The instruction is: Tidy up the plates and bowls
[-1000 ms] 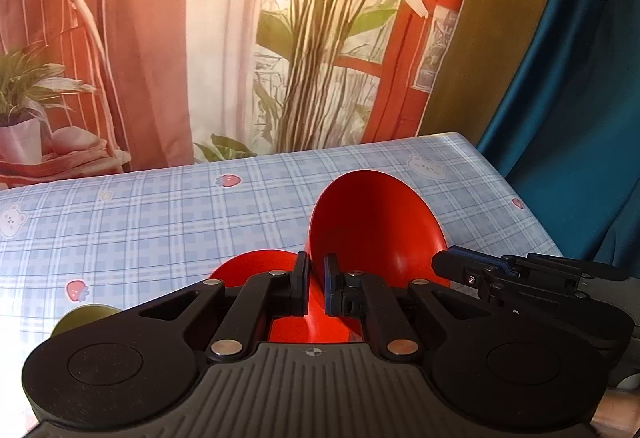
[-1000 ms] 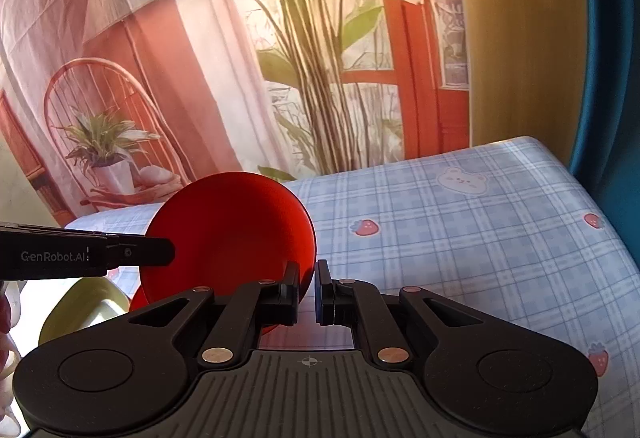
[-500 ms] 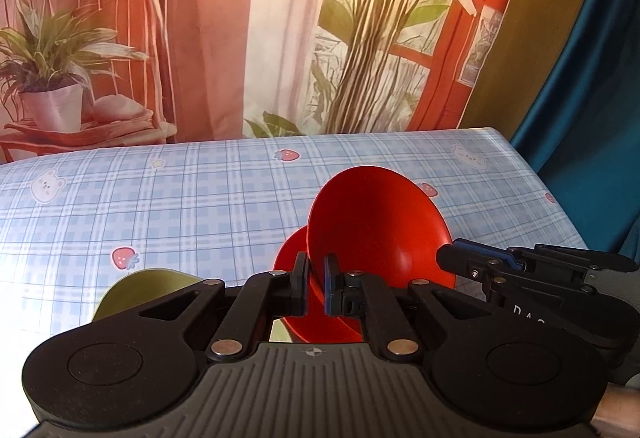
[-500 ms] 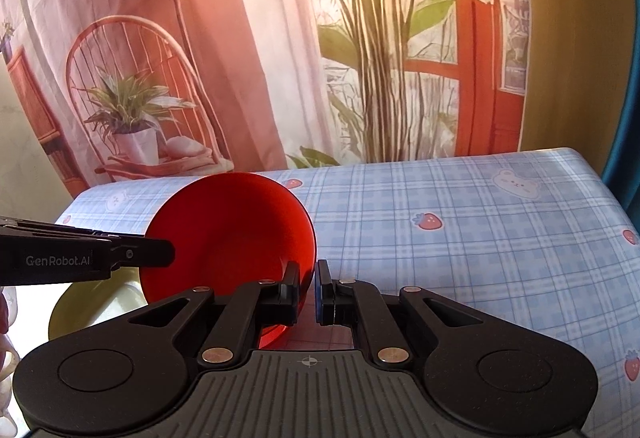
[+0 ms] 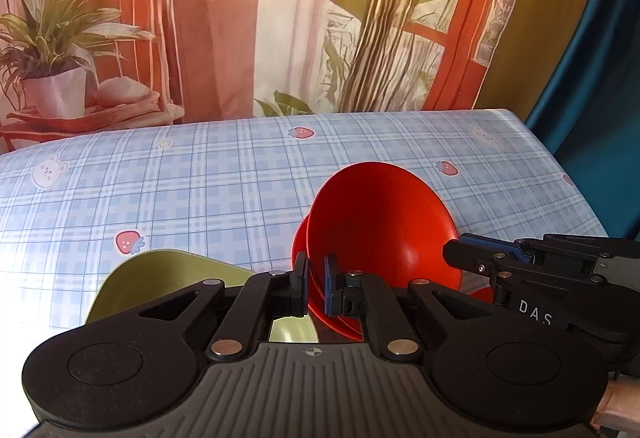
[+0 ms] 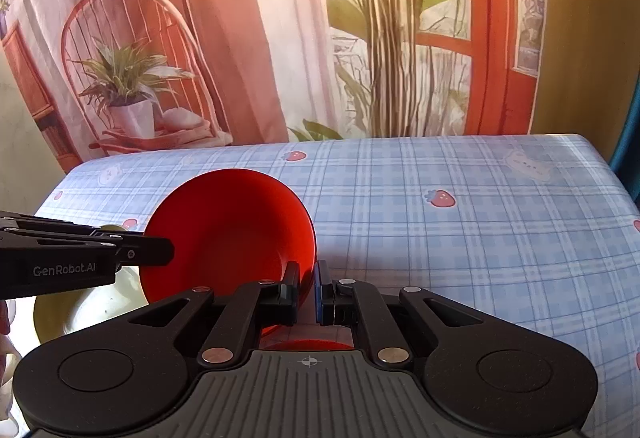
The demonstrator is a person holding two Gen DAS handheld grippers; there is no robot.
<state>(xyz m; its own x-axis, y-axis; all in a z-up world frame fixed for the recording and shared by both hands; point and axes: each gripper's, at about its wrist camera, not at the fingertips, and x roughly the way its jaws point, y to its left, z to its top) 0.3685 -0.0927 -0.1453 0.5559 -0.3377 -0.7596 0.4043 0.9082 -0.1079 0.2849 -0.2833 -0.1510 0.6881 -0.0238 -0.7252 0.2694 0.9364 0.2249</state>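
A red bowl hangs tilted above the blue checked tablecloth, held by its rim from both sides. My left gripper is shut on the rim's near edge. My right gripper is shut on the opposite rim of the red bowl, and its fingertip shows in the left wrist view. A second red dish sits just behind and below the held bowl. A green dish lies on the cloth at lower left, partly hidden by my left gripper.
The table's far edge meets a printed backdrop of a chair and plants. A teal curtain hangs past the right edge. Bare tablecloth stretches right of the bowl. The green dish lies under the left gripper's fingers.
Both grippers have carried the red bowl leftward and a little lower. The green dish has come further into view at the lower left. Both grips stay unchanged.
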